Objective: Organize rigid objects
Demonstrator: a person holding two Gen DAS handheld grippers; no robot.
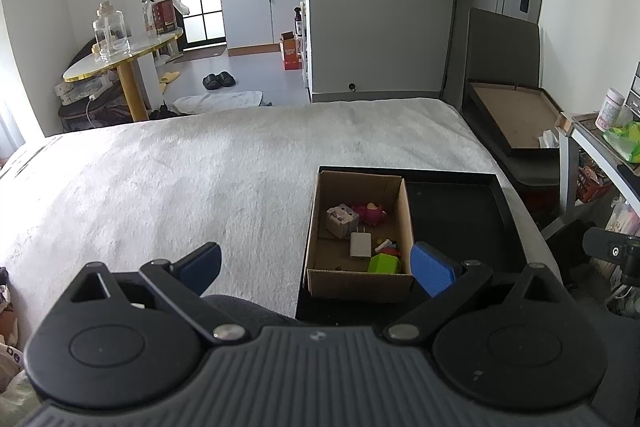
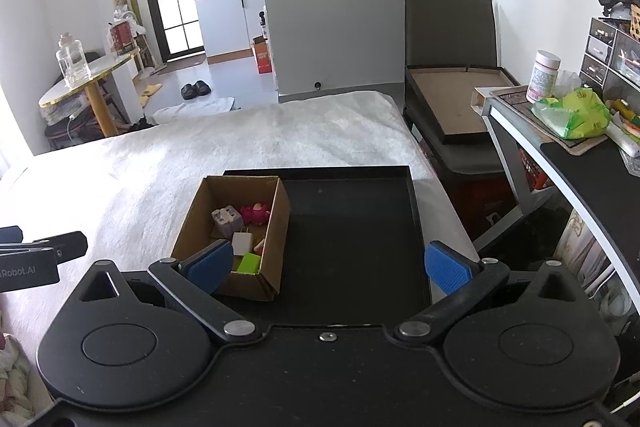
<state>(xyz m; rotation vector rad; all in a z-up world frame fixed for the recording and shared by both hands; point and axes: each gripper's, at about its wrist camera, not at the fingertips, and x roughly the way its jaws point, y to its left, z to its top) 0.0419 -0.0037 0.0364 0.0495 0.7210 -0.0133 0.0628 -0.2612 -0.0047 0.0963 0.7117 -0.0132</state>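
Note:
A small cardboard box (image 1: 394, 195) (image 2: 276, 223) stands in the left part of a black tray (image 1: 472, 223) (image 2: 352, 227) on the white bed. In the box lie a white charger (image 1: 360, 244) (image 2: 241, 242), a grey cube toy (image 1: 341, 221) (image 2: 227, 221), a pink toy (image 1: 370, 213) (image 2: 256, 213), a green block (image 1: 383, 263) (image 2: 249, 262) and other small pieces. My left gripper (image 1: 318, 267) is open and empty, just short of the box's near wall. My right gripper (image 2: 328, 265) is open and empty over the tray's near edge.
The white fuzzy bed cover (image 1: 200, 179) (image 2: 160, 163) spreads left of the tray. A dark chair with a flat carton (image 1: 516, 115) (image 2: 452, 103) stands at the far right. A cluttered desk (image 2: 568, 131) is on the right. A round table (image 1: 120, 55) stands far left.

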